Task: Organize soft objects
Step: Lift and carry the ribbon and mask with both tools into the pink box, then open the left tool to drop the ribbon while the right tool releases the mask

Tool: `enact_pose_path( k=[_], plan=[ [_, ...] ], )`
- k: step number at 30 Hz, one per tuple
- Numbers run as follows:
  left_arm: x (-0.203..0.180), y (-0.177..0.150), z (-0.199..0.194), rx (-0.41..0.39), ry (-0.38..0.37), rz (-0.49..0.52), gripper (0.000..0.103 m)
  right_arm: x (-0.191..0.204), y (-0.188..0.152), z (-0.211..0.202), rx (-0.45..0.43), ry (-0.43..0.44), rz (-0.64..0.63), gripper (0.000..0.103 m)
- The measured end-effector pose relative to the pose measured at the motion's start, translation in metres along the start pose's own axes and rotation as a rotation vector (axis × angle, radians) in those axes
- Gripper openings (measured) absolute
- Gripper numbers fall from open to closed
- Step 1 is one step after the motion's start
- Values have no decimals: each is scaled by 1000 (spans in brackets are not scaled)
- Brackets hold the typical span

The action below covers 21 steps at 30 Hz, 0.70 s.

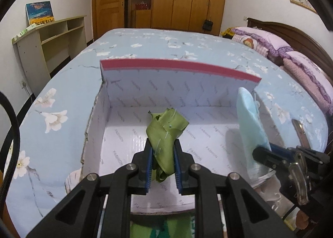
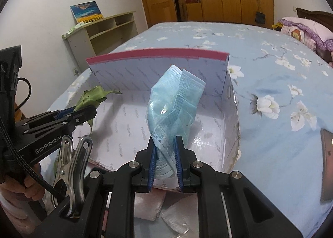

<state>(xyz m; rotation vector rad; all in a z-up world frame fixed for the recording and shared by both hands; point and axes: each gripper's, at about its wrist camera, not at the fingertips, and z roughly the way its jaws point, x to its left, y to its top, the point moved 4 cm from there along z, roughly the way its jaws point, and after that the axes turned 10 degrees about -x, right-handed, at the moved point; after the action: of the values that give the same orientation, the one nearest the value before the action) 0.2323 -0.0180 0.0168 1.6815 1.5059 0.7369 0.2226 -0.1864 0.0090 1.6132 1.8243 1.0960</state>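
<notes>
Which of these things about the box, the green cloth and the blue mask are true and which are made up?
1. The left tongs are shut on the green cloth. True.
2. The right tongs hold a red sock. False: they grip a light blue face mask.
3. The open box sits on a bed with a flowery blue sheet. True.
4. The box is full of toys. False: the part of its floor that shows is bare.
5. The box lid's edge is pink. True.
6. The mask lies flat on the sheet. False: it is held up over the box.
</notes>
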Motion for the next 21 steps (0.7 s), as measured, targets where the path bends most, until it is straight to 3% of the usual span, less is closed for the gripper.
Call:
enact_pose_path(
  k=[14,21],
  plan=[
    [0,-15,19,54,27,16,19,1,-6,14,37,-16,-4,18],
    [-2,-14,16,42,45,23,44,-2,-7,15,38,-5,0,25]
  ],
)
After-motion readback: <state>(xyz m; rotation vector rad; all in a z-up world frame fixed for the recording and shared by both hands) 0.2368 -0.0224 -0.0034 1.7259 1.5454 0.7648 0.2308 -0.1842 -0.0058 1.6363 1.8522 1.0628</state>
